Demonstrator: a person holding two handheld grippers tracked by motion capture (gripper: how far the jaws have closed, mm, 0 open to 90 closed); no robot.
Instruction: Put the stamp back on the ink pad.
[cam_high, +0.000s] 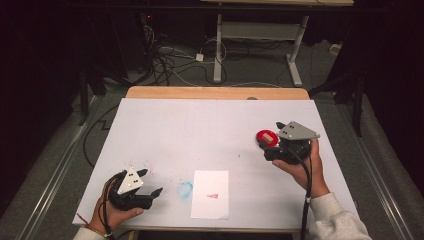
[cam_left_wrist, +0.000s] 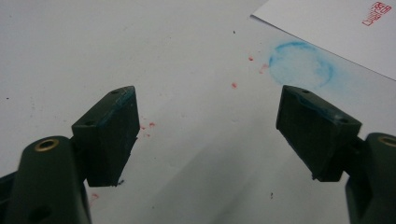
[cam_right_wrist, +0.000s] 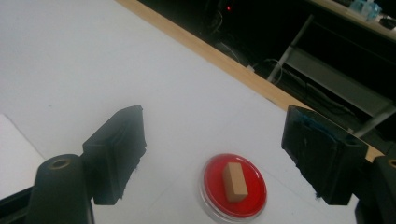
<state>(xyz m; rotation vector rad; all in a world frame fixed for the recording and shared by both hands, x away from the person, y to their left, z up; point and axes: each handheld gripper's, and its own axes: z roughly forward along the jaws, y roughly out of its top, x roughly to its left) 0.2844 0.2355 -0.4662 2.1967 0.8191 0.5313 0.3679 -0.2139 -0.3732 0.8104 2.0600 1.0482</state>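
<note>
A round red ink pad (cam_high: 261, 136) sits at the table's right, with a small wooden stamp block (cam_high: 268, 138) lying on it. In the right gripper view the pad (cam_right_wrist: 212, 186) and block (cam_right_wrist: 234, 182) lie just ahead of the jaws, between them and lower. My right gripper (cam_high: 271, 138) (cam_right_wrist: 215, 116) is open, hovering at the pad. A white sheet of paper (cam_high: 210, 194) (cam_left_wrist: 336, 28) near the front edge carries a red stamp mark (cam_high: 213, 195) (cam_left_wrist: 377, 13). My left gripper (cam_high: 152, 181) (cam_left_wrist: 208, 93) is open and empty at the front left, over bare table.
A blue ring stain (cam_high: 184, 189) (cam_left_wrist: 301, 65) and red ink specks (cam_left_wrist: 233, 85) mark the white table top (cam_high: 200, 125) left of the paper. The table's far wooden edge (cam_high: 217, 92) borders a dark floor with cables (cam_high: 170, 62) and another table's legs (cam_high: 218, 50).
</note>
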